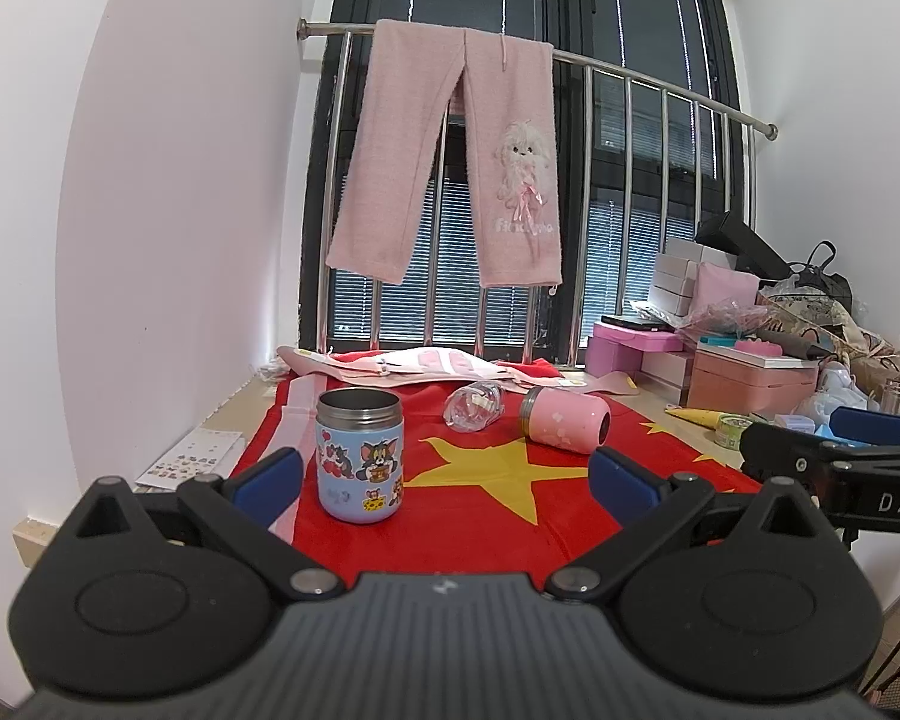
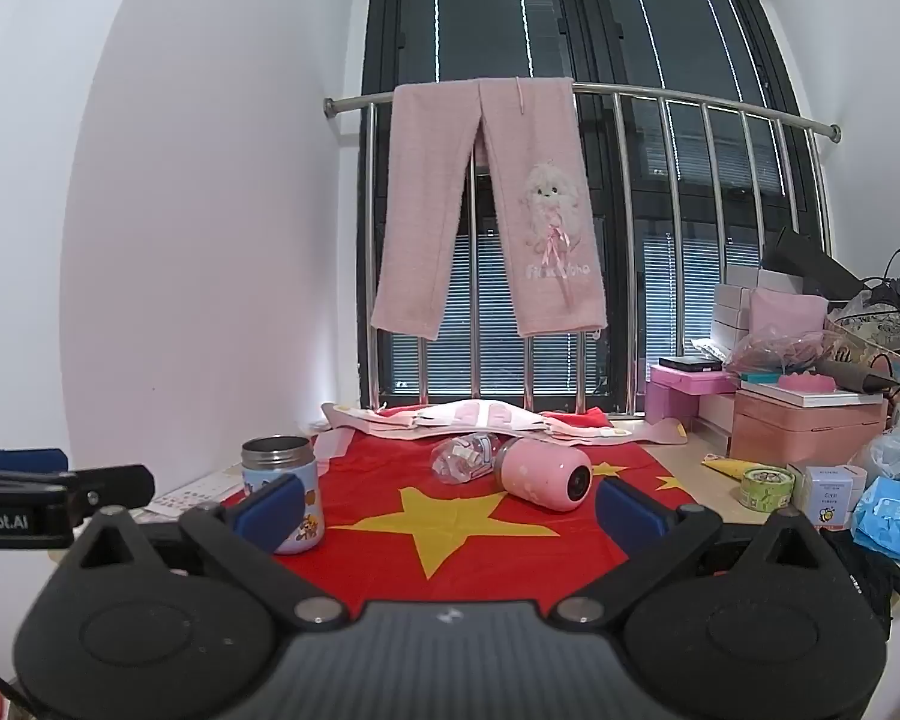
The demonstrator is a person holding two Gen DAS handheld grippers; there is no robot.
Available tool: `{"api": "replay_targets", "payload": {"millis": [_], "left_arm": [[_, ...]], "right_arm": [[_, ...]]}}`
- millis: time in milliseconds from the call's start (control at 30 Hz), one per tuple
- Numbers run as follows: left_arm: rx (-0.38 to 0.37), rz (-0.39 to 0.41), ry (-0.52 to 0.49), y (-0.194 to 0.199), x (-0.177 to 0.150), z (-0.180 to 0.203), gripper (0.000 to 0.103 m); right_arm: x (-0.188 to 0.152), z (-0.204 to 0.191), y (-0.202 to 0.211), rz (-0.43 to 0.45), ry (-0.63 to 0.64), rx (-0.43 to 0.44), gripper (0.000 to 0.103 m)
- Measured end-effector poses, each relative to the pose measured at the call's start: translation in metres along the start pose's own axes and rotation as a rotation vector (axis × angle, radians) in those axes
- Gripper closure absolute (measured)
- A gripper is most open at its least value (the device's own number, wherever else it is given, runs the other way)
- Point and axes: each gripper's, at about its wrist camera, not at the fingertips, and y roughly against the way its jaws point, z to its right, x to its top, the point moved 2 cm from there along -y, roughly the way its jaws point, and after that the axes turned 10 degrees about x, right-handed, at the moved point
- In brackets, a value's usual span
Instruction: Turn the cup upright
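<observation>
Cups on the red flag cloth (image 1: pixel 468 516): two of them, one on its side, one standing. My left gripper (image 1: pixel 447 483) has its blue pads spread wide and grips nothing; in its view the blue cartoon cup (image 1: pixel 360 456) stands upright at about 11 o'clock from the gap between the pads, mouth up, steel rim visible, just beside the left pad but apart from it. Pink cup (image 1: pixel 564 420) lies on its side at about 1 o'clock, farther back on the cloth, base turned toward the camera and steel neck pointing away to the left. Clear plastic bottle (image 1: pixel 474 405) lies just beside that neck, at roughly 12 o'clock; I cannot tell whether they touch. My right gripper (image 2: pixel 450 510) is likewise spread wide, nothing between its pads. In the right wrist view the pink cup sits at about 1 o'clock, beyond the pads and apart from them; the blue cup is at 10 o'clock, partly hidden behind my left pad. Pink trousers (image 1: pixel 450 156) hang over the steel window railing (image 1: pixel 660 84) at 12 o'clock. Pink boxes (image 1: pixel 744 375) and clutter fill the tabletop at 3 o'clock.
</observation>
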Motion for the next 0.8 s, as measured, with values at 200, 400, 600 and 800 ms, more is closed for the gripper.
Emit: {"api": "replay_targets", "payload": {"millis": [200,400,600,800], "left_arm": [[-0.001,0.002,-0.001,0.0011,0.0000,0.0002,0.000],[-0.002,0.005,-0.003,0.0012,-0.0003,0.0003,0.000],[-0.004,0.005,-0.004,0.0010,0.0002,0.0004,0.000],[-0.005,0.004,-0.005,0.0006,-0.0005,0.0007,0.000]], "right_arm": [[0.0000,0.0002,-0.0002,0.001,0.001,0.000,0.000],[0.0000,0.0000,-0.0003,0.000,0.001,0.000,0.000],[-0.0002,0.0002,-0.0002,0.000,0.001,0.000,0.000],[-0.0004,0.0001,0.0003,0.001,0.002,0.000,0.000]]}}
